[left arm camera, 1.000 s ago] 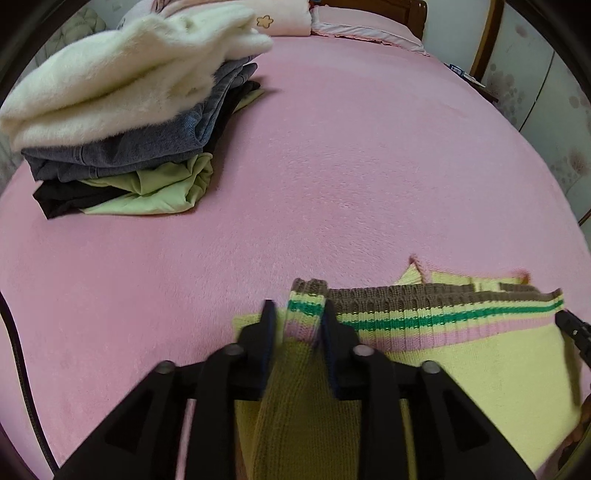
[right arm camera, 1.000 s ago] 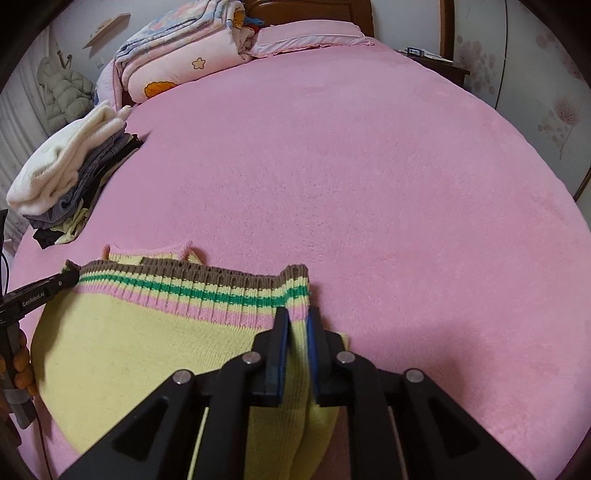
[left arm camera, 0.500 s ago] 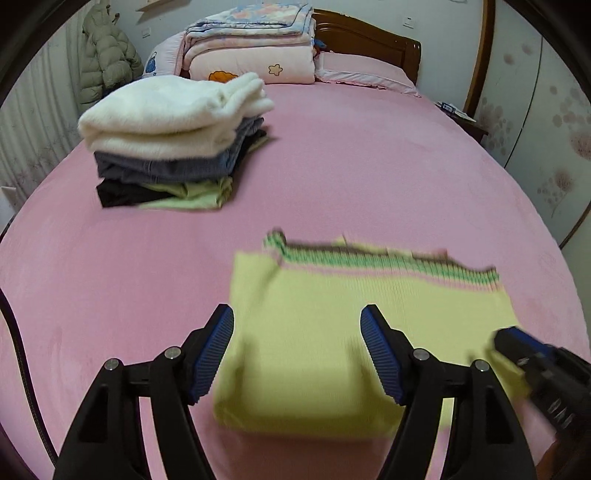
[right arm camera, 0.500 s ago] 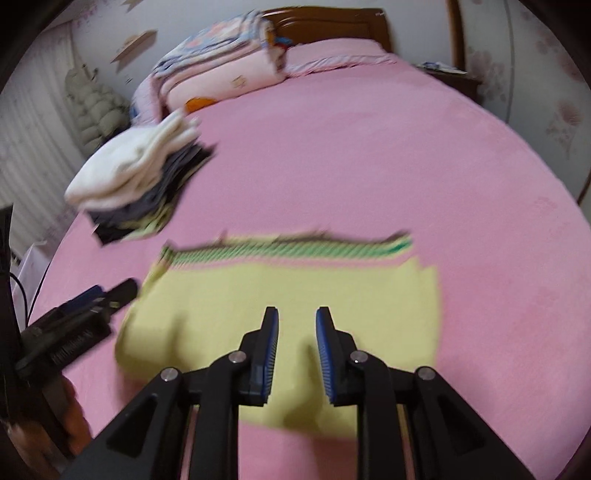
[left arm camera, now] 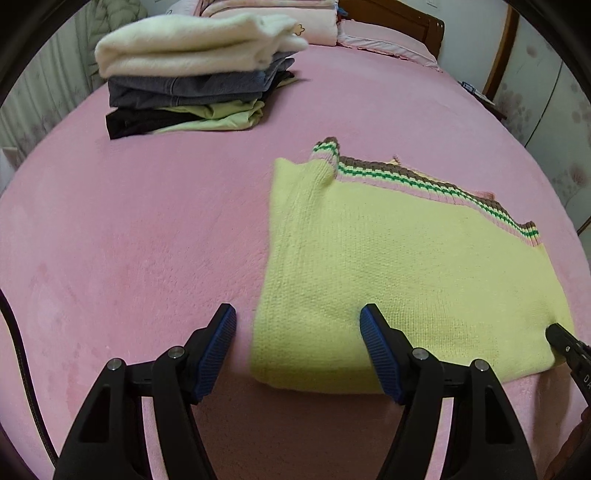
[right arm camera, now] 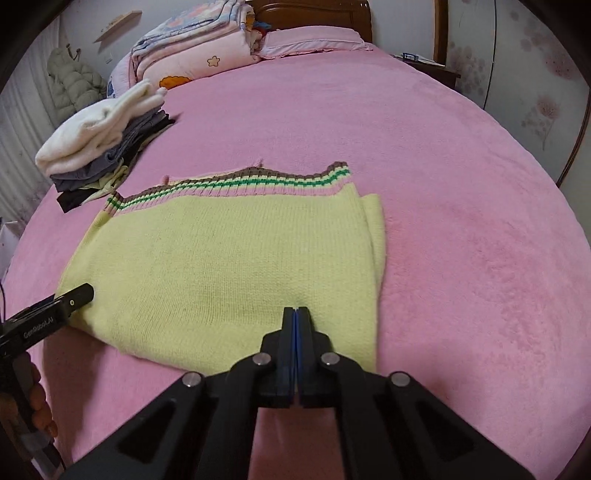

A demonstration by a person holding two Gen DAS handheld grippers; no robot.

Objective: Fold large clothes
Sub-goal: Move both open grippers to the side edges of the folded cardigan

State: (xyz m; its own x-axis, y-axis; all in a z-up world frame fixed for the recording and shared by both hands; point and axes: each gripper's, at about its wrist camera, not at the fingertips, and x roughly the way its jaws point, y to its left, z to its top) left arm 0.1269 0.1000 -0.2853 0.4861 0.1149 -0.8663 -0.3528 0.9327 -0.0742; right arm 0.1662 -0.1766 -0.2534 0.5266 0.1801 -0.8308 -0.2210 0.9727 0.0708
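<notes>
The yellow knit sweater (right arm camera: 229,258) looks soft and floppy (best pinched at corners); left gripper (left arm camera: 297,349) fingers apart, right gripper (right arm camera: 296,314) fingers together, empty.

Home bedroom: pink bed (right arm camera: 424,155), wooden headboard (right arm camera: 314,16), folded quilts (right arm camera: 192,48), bedside table (right arm camera: 432,68).
</notes>
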